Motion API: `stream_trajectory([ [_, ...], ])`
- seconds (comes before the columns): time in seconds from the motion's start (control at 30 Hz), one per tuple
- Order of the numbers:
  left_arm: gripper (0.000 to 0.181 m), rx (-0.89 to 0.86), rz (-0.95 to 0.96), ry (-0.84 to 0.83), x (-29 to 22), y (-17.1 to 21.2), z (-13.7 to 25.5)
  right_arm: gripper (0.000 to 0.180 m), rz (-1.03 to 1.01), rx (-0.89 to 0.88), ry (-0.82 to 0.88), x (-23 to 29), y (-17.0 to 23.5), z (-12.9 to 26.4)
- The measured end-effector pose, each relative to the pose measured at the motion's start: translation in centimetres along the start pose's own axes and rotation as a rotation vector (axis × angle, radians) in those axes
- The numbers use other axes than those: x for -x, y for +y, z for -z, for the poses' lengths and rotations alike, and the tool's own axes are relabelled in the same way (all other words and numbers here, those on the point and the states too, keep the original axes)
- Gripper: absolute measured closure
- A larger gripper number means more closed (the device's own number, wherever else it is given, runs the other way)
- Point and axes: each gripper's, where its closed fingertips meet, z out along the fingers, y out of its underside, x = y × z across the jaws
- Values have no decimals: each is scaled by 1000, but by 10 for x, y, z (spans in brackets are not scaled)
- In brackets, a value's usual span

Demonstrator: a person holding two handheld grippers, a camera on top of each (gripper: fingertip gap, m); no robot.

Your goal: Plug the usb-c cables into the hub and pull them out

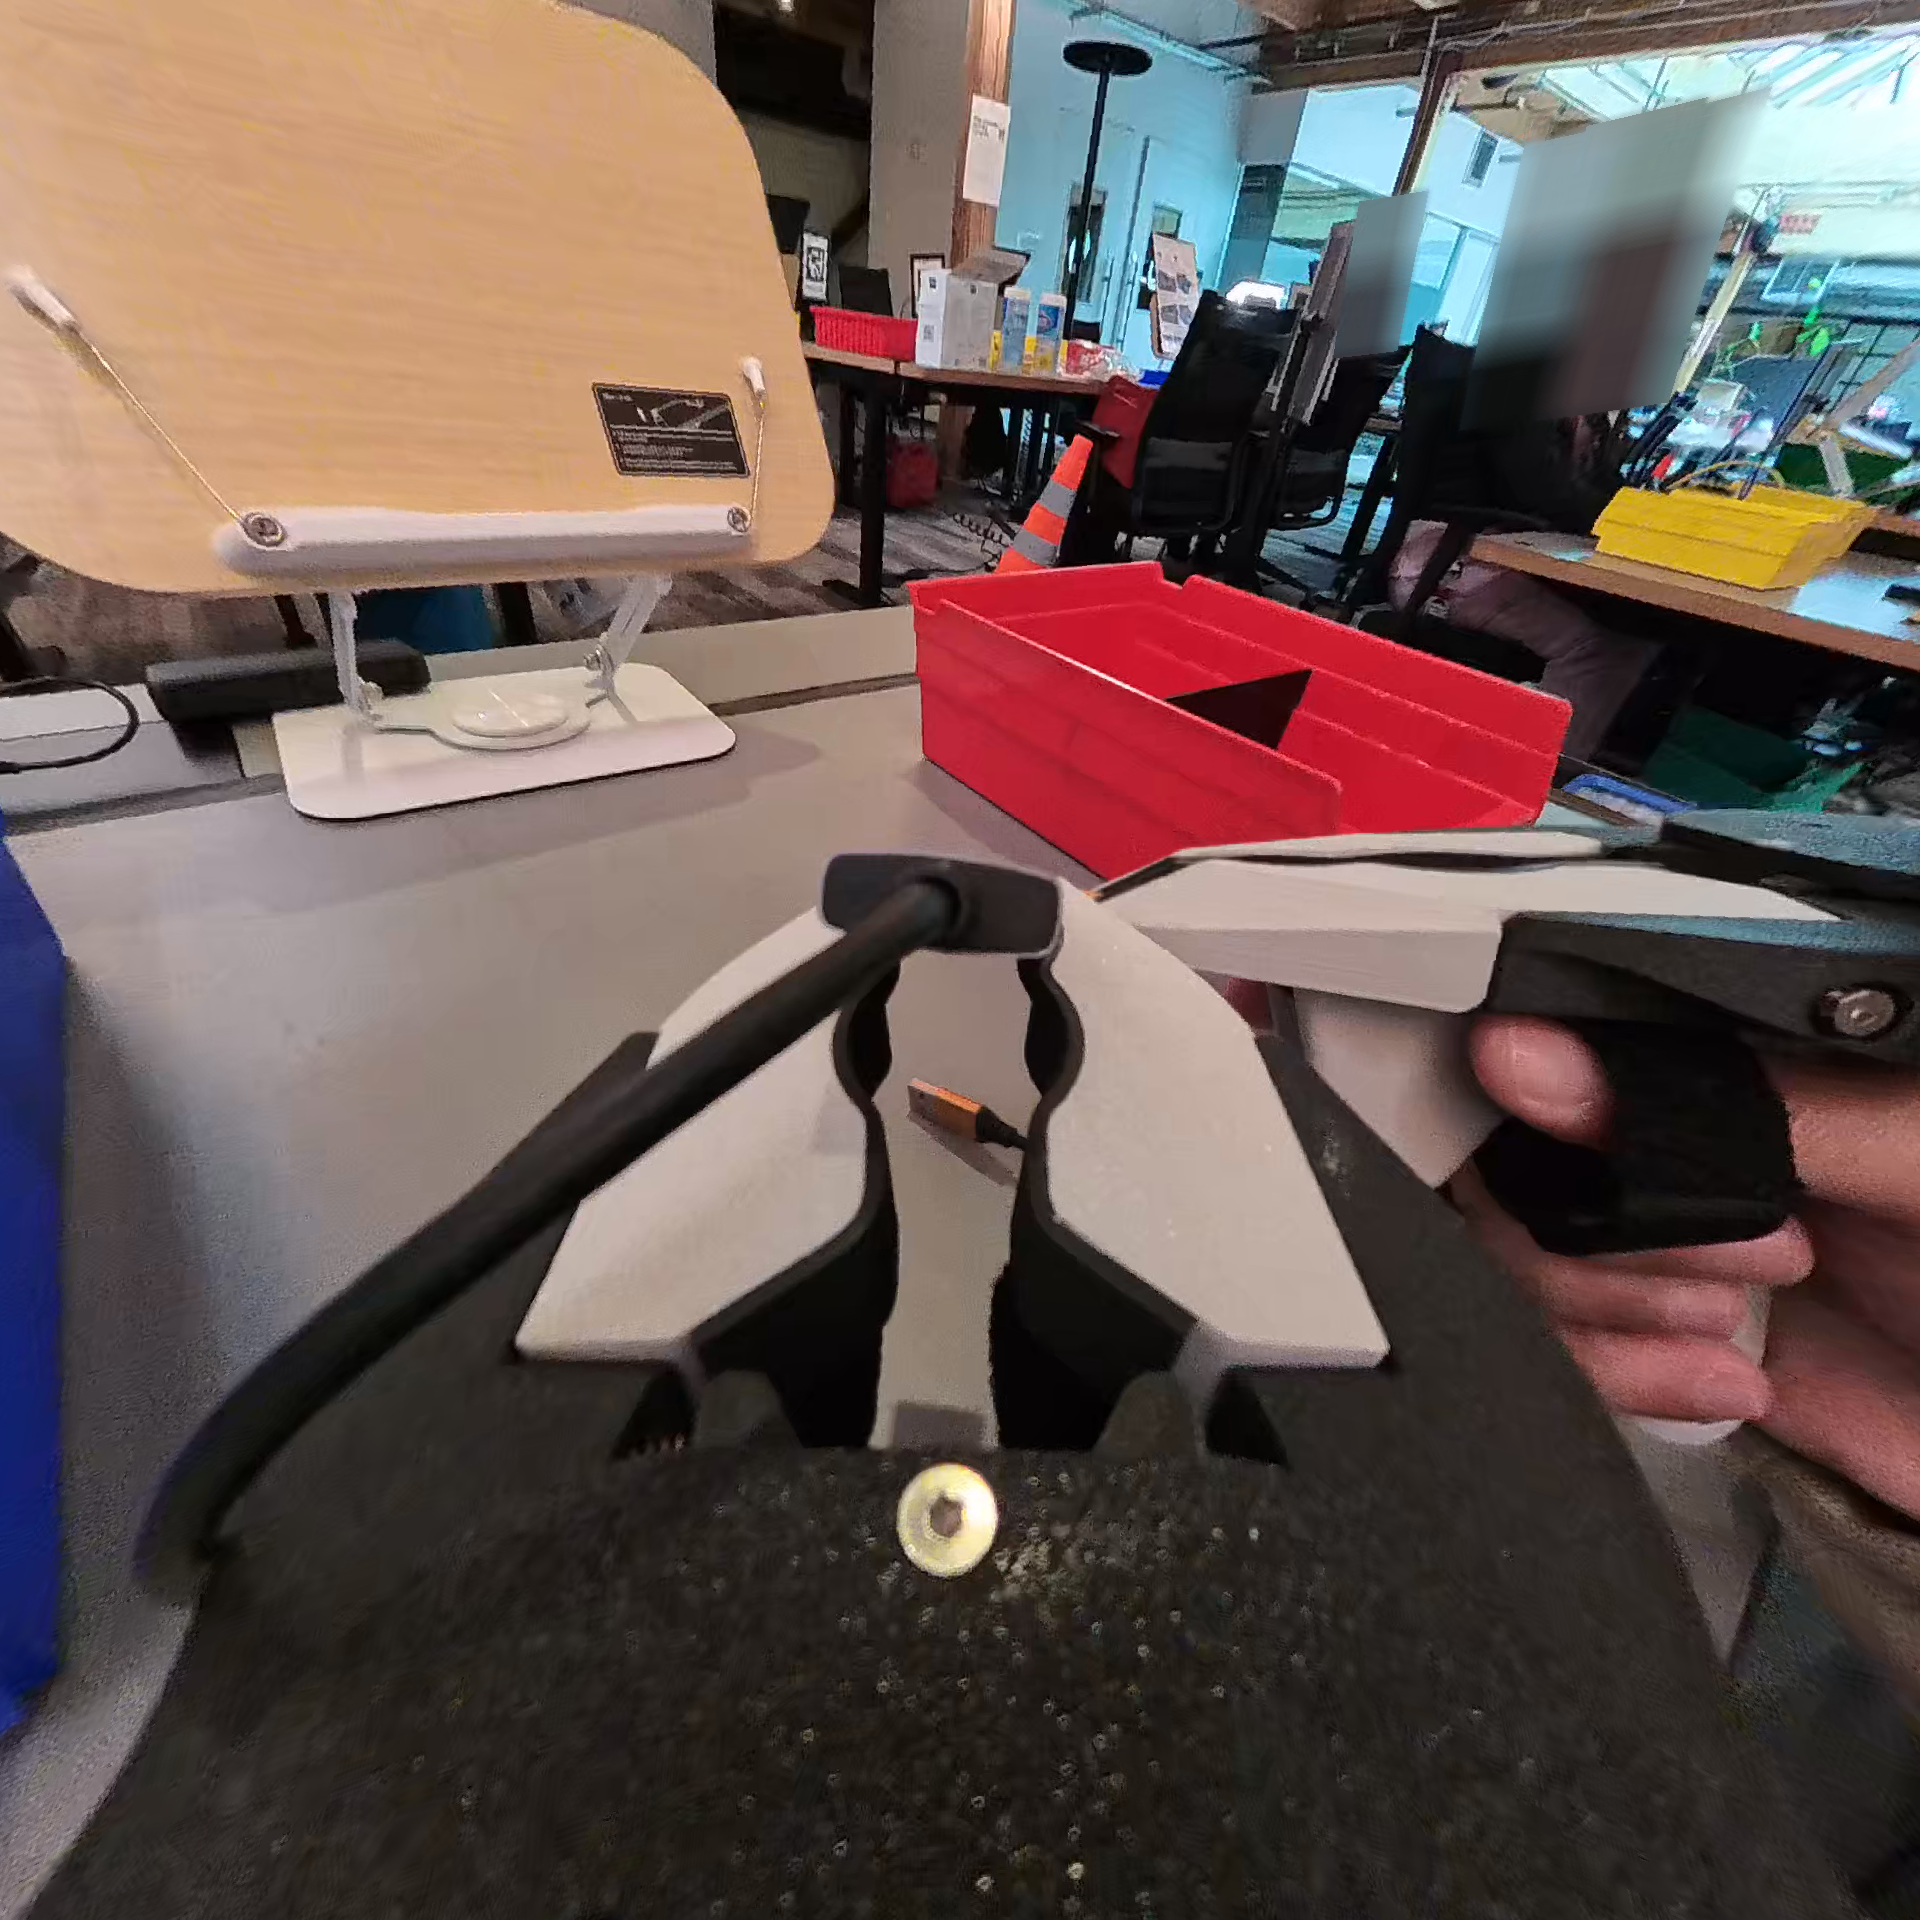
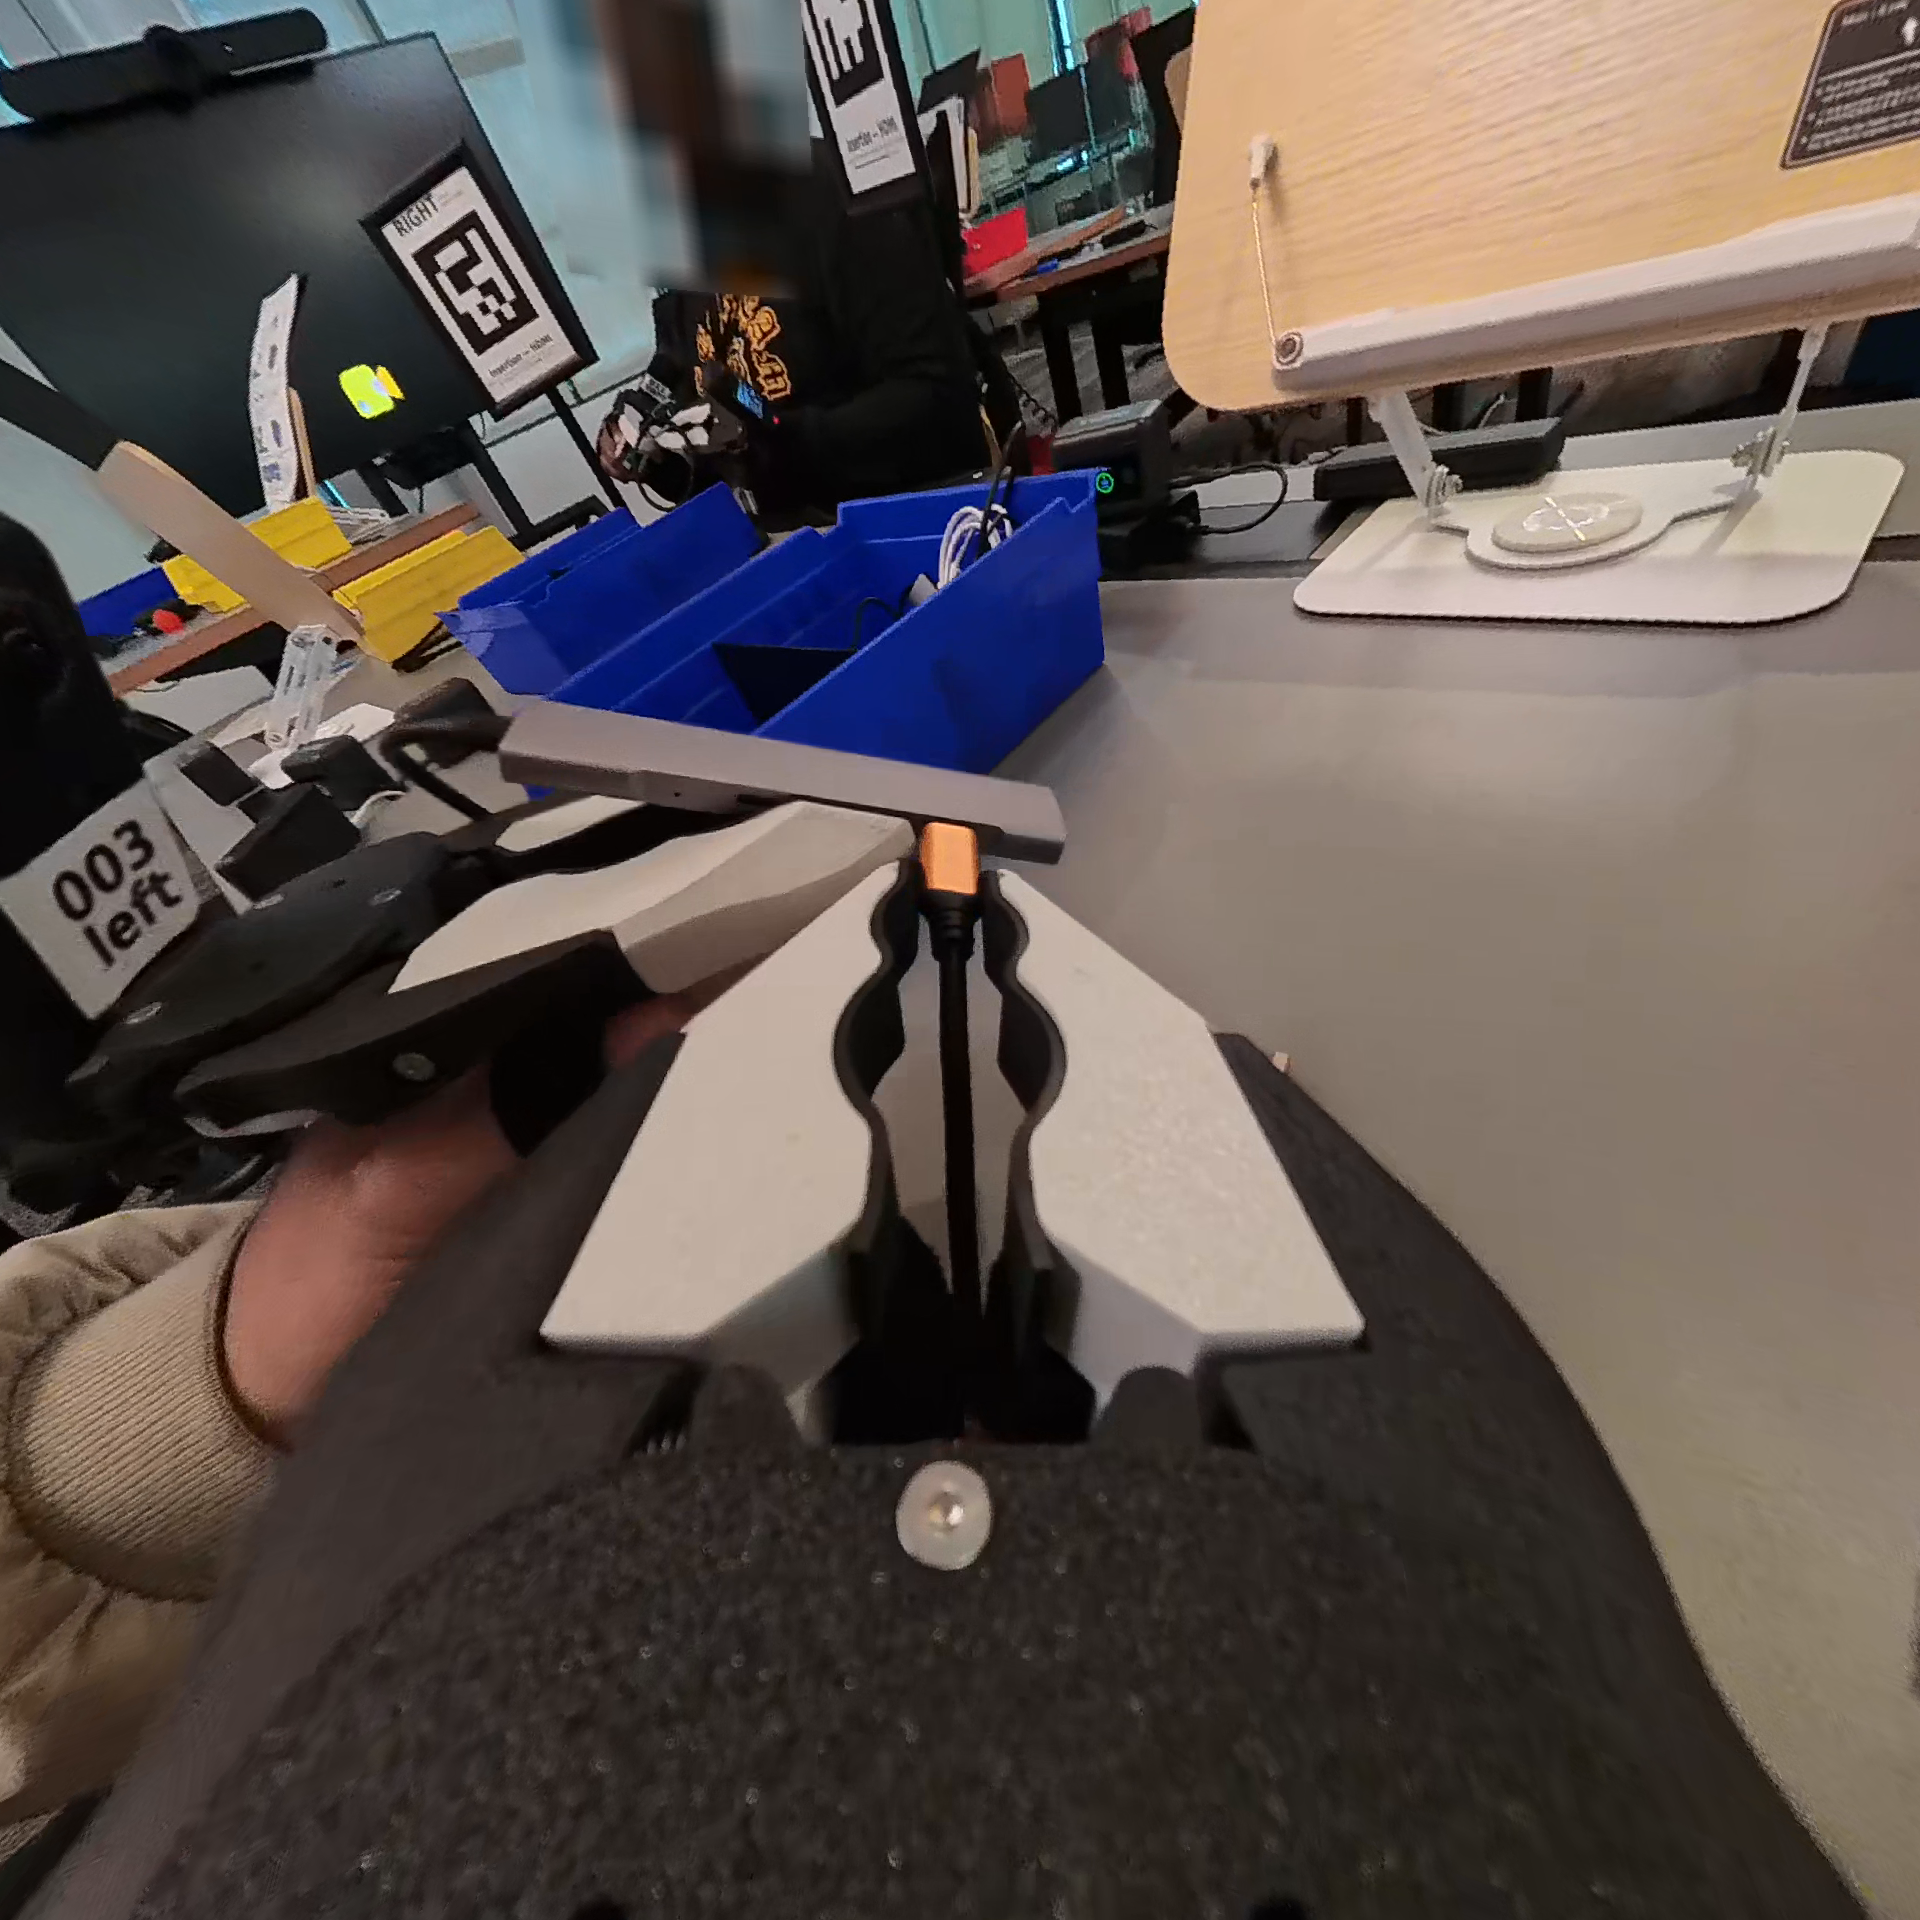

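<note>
We hold the hub up off the grey table with the left gripper, its fingers closed on one end of the slim grey bar, so that the long side with the ports faces the other tool instead of lying flat where a plug could not come in level. In the left wrist view the hub's end sits at twelve o'clock from the camera, with its own thick black lead sweeping down toward seven o'clock, clear of the working side. The right gripper is clamped on the orange-sleeved usb-c plug, gripping just behind the metal shell so the tip stands out stiff; its black cable runs back between the fingers toward six o'clock, which keeps it out of the way. In the right wrist view the plug's tip touches the hub's lower edge at twelve o'clock; we cannot tell whether it is seated in a port or only pressed at its mouth. We judge this to be the moment of insertion or the start of withdrawal, and either calls for a straight push or pull along the plug's axis while the left tool braces the hub. A blue bin holding more cables stands at eleven o'clock beyond the hub, a red bin at one o'clock in the left view, and a wooden book stand behind.
</note>
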Motion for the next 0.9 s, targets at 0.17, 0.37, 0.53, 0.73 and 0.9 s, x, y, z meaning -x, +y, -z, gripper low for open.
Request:
stream_trajectory([
  [0.17, 158, 15, -67, 5, -1, -3, -3, 168, 1, 7, -8, -2, -2, 2],
  [0.37, 158, 39, -46, 30, -2, -3, -5, 168, -41, 20, -22, -4, -2, 3],
  [0.53, 158, 47, -29, 38, -1, -3, -6, 168, -46, 25, -20, -4, -2, 3],
  [0.73, 158, 42, -8, 46, -3, -8, -10, 168, -31, 17, -12, -6, -8, 5],
  [0.9, 158, 54, -47, 28, -4, -6, -12, 168, -104, 28, -10, -9, -6, 5],
])
